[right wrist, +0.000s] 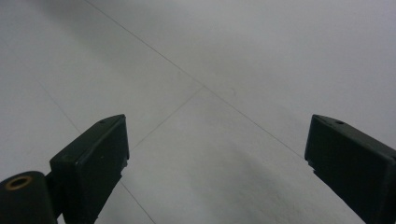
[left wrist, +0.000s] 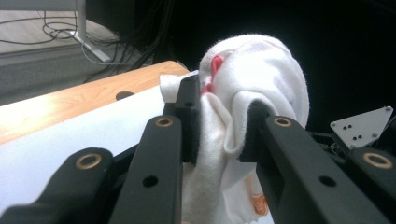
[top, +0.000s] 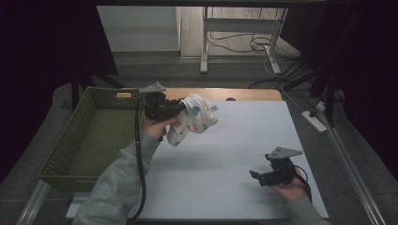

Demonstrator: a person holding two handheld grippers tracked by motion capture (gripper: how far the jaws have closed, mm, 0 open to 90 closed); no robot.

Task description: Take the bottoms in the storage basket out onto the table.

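The left gripper (top: 180, 108) is clamped on a white cloth (top: 193, 119) with coloured spots, holding it in the air above the white table cover (top: 225, 154), just beside the green woven basket (top: 89, 136) (the fabric bunches between the two black jaws and droops below them). The right gripper (top: 256, 176) rests low over the near right part of the cover, its jaws spread wide with nothing between them.
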